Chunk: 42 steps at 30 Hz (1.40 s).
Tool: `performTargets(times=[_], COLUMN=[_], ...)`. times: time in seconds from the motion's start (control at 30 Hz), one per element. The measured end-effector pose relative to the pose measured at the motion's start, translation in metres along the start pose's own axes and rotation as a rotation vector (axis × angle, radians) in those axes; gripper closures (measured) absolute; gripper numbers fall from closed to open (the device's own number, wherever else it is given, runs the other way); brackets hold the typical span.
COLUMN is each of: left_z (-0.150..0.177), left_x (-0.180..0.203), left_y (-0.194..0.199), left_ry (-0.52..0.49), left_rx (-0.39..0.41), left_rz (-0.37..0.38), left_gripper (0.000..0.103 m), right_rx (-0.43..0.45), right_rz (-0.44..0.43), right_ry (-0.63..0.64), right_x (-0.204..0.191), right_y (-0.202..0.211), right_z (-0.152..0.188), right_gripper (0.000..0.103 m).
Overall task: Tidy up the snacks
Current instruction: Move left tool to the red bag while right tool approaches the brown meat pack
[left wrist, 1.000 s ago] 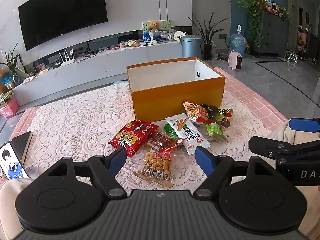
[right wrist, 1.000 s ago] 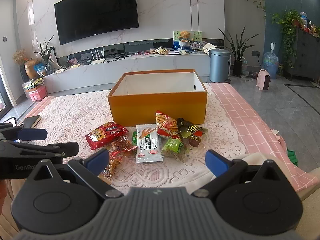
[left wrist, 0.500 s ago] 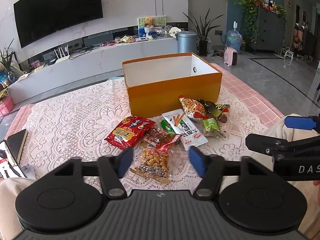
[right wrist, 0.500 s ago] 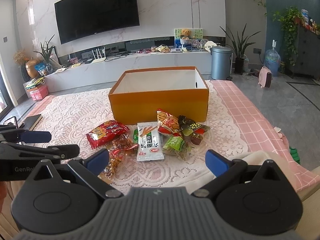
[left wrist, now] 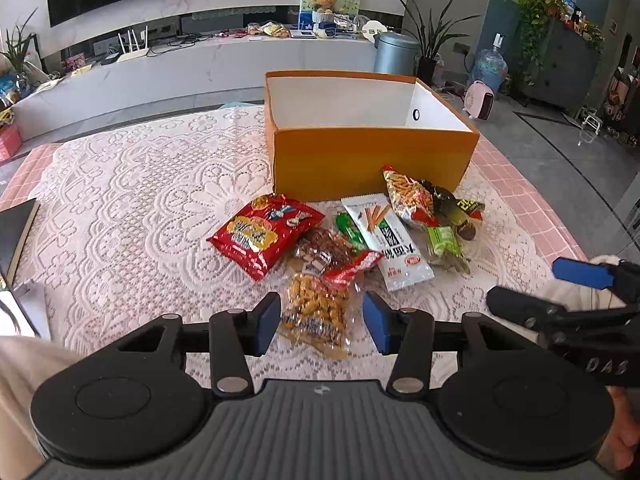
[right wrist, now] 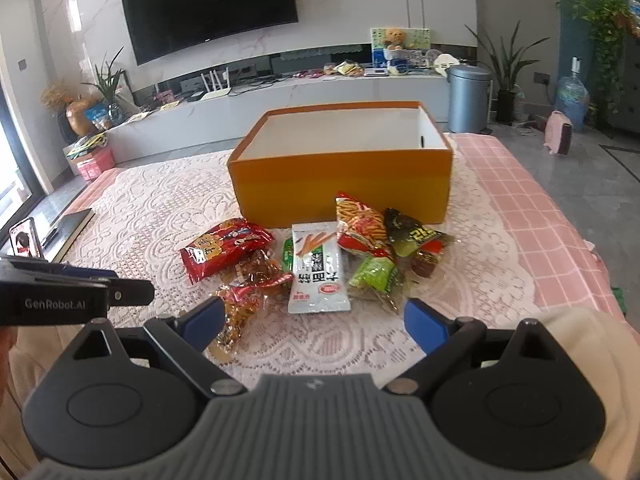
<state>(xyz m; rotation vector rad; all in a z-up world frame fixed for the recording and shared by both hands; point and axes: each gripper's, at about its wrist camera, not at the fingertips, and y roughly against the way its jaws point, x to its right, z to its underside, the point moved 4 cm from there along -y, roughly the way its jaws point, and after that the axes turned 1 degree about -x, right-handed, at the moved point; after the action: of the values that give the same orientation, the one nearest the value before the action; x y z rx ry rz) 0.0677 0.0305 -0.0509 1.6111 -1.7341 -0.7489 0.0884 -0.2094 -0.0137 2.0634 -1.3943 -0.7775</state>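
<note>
I read the job as barely begun: the orange box (left wrist: pixel 372 156) stands on the lace-covered counter (left wrist: pixel 132 200) with nothing visible inside it, and every snack lies in a loose heap just in front of its near wall. My left tongs (left wrist: pixel 318 322) are released, with the pads straddling the peanut packet (left wrist: pixel 316 308) at the near end of the heap, not yet pinching it as far as I can judge. My right tongs (right wrist: pixel 312 320) hang spread wide and unloaded, low over the counter near the white biscuit-stick packet (right wrist: pixel 318 268). Behind the peanuts lie the red chip bag (left wrist: pixel 262 236), a clear packet of brown sweets (left wrist: pixel 326 250), the striped crisp bag (left wrist: pixel 408 198) touching the box, a green packet (left wrist: pixel 442 240) and a dark pouch (left wrist: pixel 456 208). All of these are left to move; I judge the peanuts come first.
</note>
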Motion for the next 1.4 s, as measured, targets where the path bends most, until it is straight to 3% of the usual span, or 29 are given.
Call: performTargets(times=[0.2, 0.27, 0.43, 0.63, 0.8, 1.1, 1.4], left_z=[-0.03, -0.04, -0.065, -0.089, -0.09, -0.07, -0.058], left_x=[0.002, 0.004, 0.002, -0.017, -0.035, -0.061, -0.064], left_y=[-0.011, -0.015, -0.035, -0.077, -0.122, -0.162, -0.171], left_ry=[-0.079, -0.117, -0.216, -0.21, -0.191, -0.193, -0.282], left_rx=[-0.001, 0.005, 0.026, -0.034, -0.114, -0.199, -0.202], left_rz=[-0.055, -0.066, -0.029, -0.029, -0.047, -0.065, -0.134], left_gripper=[0.037, 0.028, 0.014, 0.011, 0.011, 0.011, 0.01], right_rx=[-0.029, -0.038, -0.06, -0.109, -0.097, -0.097, -0.045], right_rz=[-0.011, -0.007, -0.017, 0.011, 0.006, -0.022, -0.009], right_ry=[0.048, 0.06, 0.064, 0.106, 0.123, 0.042, 0.136], right_x=[-0.005, -0.006, -0.01, -0.018, -0.031, -0.019, -0.032], right_y=[-0.028, -0.038, -0.071, -0.123, -0.16, -0.193, -0.196], right_z=[-0.013, -0.021, -0.047, -0.066, -0.07, -0.039, -0.038], right_gripper=[0.02, 0.02, 0.021, 0.02, 0.017, 0.017, 0.017])
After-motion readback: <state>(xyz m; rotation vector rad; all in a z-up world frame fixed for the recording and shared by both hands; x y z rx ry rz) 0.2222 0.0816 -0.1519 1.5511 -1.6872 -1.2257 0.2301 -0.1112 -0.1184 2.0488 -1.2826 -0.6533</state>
